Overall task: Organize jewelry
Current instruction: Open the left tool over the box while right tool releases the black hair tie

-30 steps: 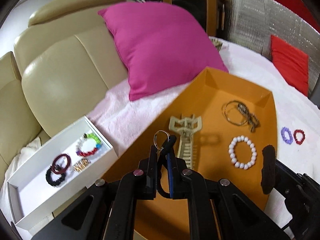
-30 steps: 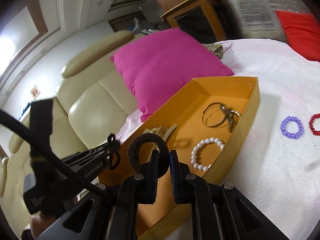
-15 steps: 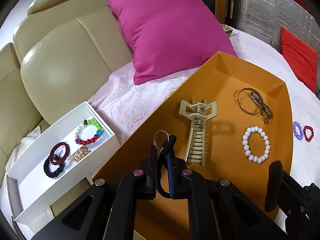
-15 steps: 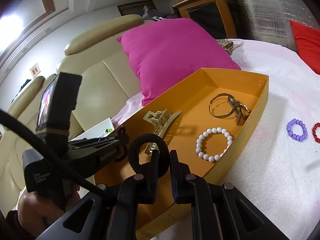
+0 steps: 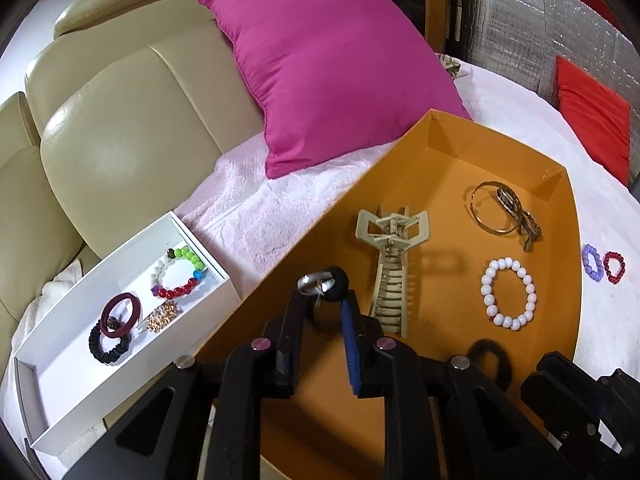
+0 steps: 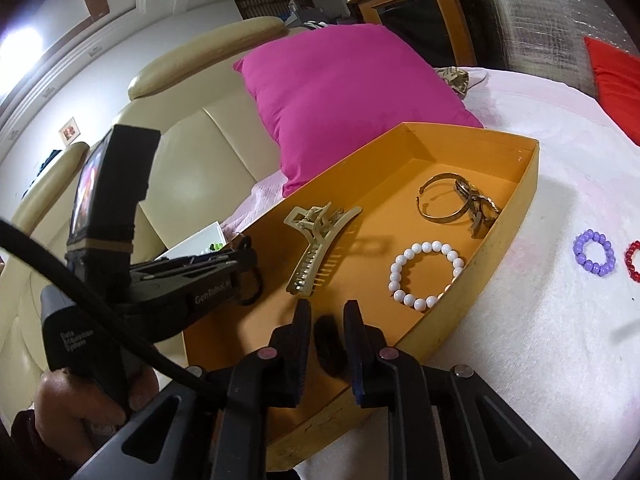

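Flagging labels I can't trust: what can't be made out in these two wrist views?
- Left wrist: ringed black tie at the left claw is blurred; contact unclear.
- Right wrist: black hair tie inside the right claw is blurred; whether it touches the orange tray is unclear.
- Left wrist: gold piece in the white box is too small to identify.
- Right wrist: red bead ring is cut off by the picture's edge.

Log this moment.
left tool: open, ringed hair tie in gap | right tool: open, black hair tie in gap | both over orange tray
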